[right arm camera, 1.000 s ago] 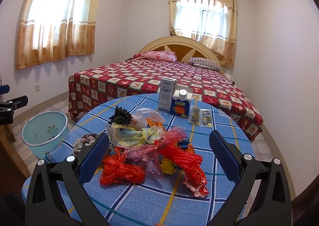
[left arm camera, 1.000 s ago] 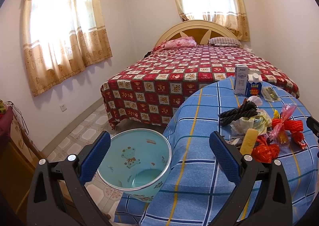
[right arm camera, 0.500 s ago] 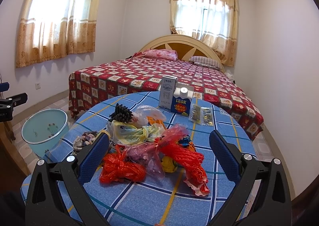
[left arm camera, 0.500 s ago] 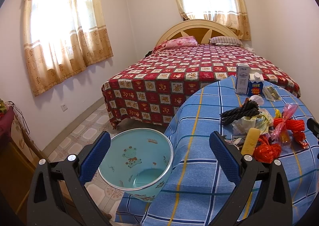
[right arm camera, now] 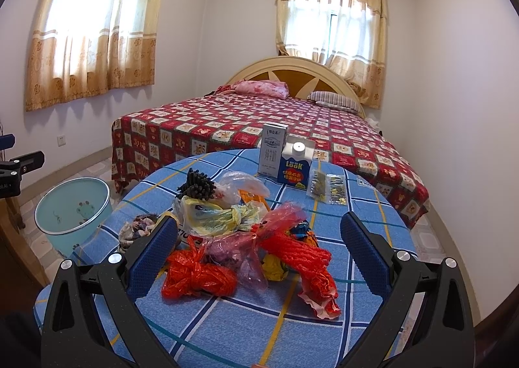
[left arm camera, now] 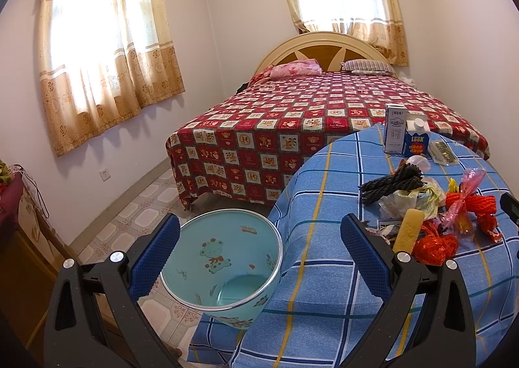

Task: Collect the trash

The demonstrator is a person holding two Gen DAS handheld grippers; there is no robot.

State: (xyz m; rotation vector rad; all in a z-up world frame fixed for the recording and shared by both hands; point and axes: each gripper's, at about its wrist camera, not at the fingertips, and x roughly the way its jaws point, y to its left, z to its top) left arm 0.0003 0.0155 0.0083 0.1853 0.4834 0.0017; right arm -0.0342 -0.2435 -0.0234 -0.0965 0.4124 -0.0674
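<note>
Both grippers hang with their jaws spread wide and nothing between them. The left gripper [left arm camera: 259,257] hovers over the table's edge, its left finger above the bin [left arm camera: 223,267], a pale blue pail standing upright on the tiled floor just beside the table [left arm camera: 324,206], mouth facing up. The right gripper [right arm camera: 259,254] hovers over the trash pile [right arm camera: 246,238] heaped mid-table on the blue checked cloth. In that pile a red net roll [right arm camera: 301,254] lies with its long axis running from the pile's middle toward the near right edge; a red bag [right arm camera: 194,277] sits crumpled at the near left. A dark bundle of sticks [right arm camera: 196,188] lies at the far left of the heap, its ends toward the right gripper. Behind the pile two cartons [right arm camera: 285,160] stand upright, touching, with a flat packet [right arm camera: 327,188] just right of them. Beyond the table is the bed [right arm camera: 259,128].
</note>
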